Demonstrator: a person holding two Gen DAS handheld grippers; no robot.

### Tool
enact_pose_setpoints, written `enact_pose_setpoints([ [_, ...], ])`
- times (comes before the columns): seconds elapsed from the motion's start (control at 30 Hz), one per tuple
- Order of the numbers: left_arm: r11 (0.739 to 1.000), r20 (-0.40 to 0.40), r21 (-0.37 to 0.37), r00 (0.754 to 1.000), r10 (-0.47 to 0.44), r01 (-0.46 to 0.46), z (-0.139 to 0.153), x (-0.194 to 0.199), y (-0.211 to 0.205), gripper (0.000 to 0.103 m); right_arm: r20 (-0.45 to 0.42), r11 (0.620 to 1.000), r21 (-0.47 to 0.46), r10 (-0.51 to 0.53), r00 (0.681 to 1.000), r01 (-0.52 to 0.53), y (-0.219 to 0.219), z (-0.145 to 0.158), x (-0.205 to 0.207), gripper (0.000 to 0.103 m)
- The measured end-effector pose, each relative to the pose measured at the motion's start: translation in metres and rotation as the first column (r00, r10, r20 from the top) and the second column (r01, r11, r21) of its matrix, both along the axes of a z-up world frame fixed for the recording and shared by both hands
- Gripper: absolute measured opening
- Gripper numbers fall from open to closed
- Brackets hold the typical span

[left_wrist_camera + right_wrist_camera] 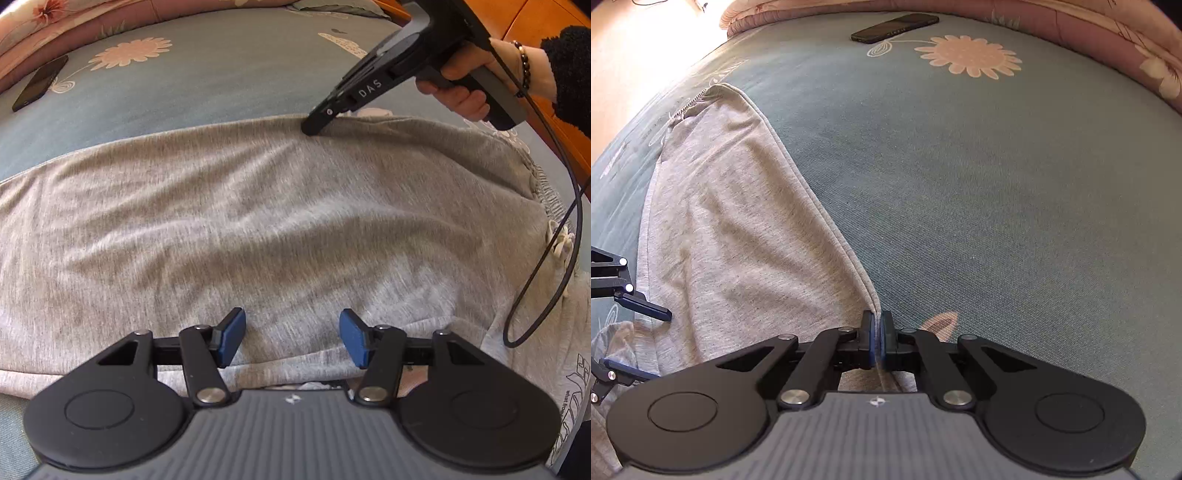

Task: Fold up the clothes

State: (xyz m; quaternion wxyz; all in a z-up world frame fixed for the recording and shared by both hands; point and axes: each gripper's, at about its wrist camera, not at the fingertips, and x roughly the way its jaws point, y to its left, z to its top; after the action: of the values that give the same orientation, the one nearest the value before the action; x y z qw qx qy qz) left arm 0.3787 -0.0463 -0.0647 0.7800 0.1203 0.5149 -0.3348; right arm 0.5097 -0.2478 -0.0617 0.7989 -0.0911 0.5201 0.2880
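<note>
Grey sweatpants [258, 229] lie spread on the blue-green bed sheet [207, 81], with the elastic waistband and drawstring at the right. My left gripper [291, 338] is open just above the garment's near edge, its blue pads apart and empty. My right gripper [314, 127] rests at the far folded edge, held by a hand. In the right wrist view the right gripper [878, 339] is shut on the grey sweatpants' [738, 229] seamed edge. The left gripper's fingers [646, 310] show open at that view's left edge.
A black phone [38, 83] lies on the sheet at the far left, also in the right wrist view [895, 27]. A pink floral quilt [55, 22] borders the bed's far side. A black cable [554, 236] hangs from the right gripper. An orange wooden floor [535, 18] lies beyond.
</note>
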Motion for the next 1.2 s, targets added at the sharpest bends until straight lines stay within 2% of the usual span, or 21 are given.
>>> enact_pose_setpoints([
  [0.1, 1.000, -0.008, 0.022, 1.000, -0.022, 0.022, -0.003, -0.003, 0.000, 0.057, 0.065, 0.999, -0.042, -0.004, 0.998, 0.007, 0.006, 0.010, -0.001, 0.003],
  [0.23, 0.989, -0.013, 0.094, 0.993, -0.117, 0.118, -0.004, -0.011, -0.007, 0.062, 0.047, 0.995, -0.097, -0.034, 0.998, 0.038, 0.011, 0.001, 0.004, 0.005],
  [0.3, 0.982, -0.008, 0.116, 0.989, -0.151, 0.151, -0.001, -0.015, -0.006, 0.062, 0.066, 0.991, -0.104, -0.079, 0.995, 0.085, 0.008, 0.006, 0.001, 0.012],
  [0.4, 0.987, 0.024, 0.100, 0.991, -0.130, 0.127, 0.012, -0.015, 0.003, 0.062, 0.150, 0.987, -0.074, -0.131, 0.980, 0.144, 0.004, 0.032, -0.015, 0.015],
  [0.47, 0.993, 0.061, 0.085, 0.994, -0.089, 0.084, 0.019, -0.010, 0.009, 0.063, 0.166, 0.991, -0.026, -0.125, 0.978, 0.131, 0.002, 0.048, -0.034, 0.015],
  [0.6, 0.997, 0.059, 0.072, 0.998, -0.002, -0.002, 0.014, 0.011, 0.015, 0.063, 0.065, 0.998, 0.048, -0.040, 0.997, 0.037, 0.009, 0.050, -0.071, 0.014],
  [0.73, 0.992, 0.035, 0.104, 0.997, 0.069, -0.072, 0.000, 0.021, 0.032, 0.063, -0.065, 0.997, 0.083, 0.014, 0.998, -0.008, 0.026, 0.025, -0.106, 0.014],
  [0.77, 0.992, 0.036, 0.104, 0.997, 0.070, -0.073, 0.001, 0.019, 0.038, 0.064, -0.111, 0.996, 0.094, 0.017, 0.994, -0.006, 0.030, 0.017, -0.113, 0.015],
  [0.9, 0.975, 0.063, 0.190, 0.993, 0.104, -0.115, 0.005, 0.016, 0.061, 0.064, -0.294, 0.988, 0.150, 0.029, 0.956, 0.016, 0.050, -0.015, -0.147, 0.016],
  [0.97, 0.966, 0.059, 0.204, 0.987, 0.151, -0.160, 0.010, 0.020, 0.073, 0.063, -0.299, 0.983, 0.183, 0.067, 0.952, -0.012, 0.057, -0.011, -0.158, 0.017],
  [1.03, 0.963, 0.073, 0.171, 0.977, 0.198, -0.208, 0.022, 0.025, 0.079, 0.062, -0.304, 0.976, 0.216, 0.086, 0.949, -0.020, 0.060, -0.005, -0.161, 0.017],
  [1.07, 0.962, 0.077, 0.152, 0.973, 0.220, -0.229, 0.028, 0.027, 0.081, 0.062, -0.273, 0.977, 0.214, 0.069, 0.960, -0.009, 0.058, 0.001, -0.162, 0.017],
  [1.17, 0.977, 0.000, 0.022, 0.977, 0.213, -0.213, 0.037, 0.022, 0.072, 0.062, -0.241, 0.976, 0.217, 0.035, 0.970, 0.019, 0.053, 0.012, -0.159, 0.017],
  [1.2, 0.983, -0.033, -0.007, 0.983, 0.183, -0.183, 0.035, 0.014, 0.065, 0.063, -0.245, 0.974, 0.226, 0.031, 0.969, 0.026, 0.052, 0.014, -0.157, 0.017],
])
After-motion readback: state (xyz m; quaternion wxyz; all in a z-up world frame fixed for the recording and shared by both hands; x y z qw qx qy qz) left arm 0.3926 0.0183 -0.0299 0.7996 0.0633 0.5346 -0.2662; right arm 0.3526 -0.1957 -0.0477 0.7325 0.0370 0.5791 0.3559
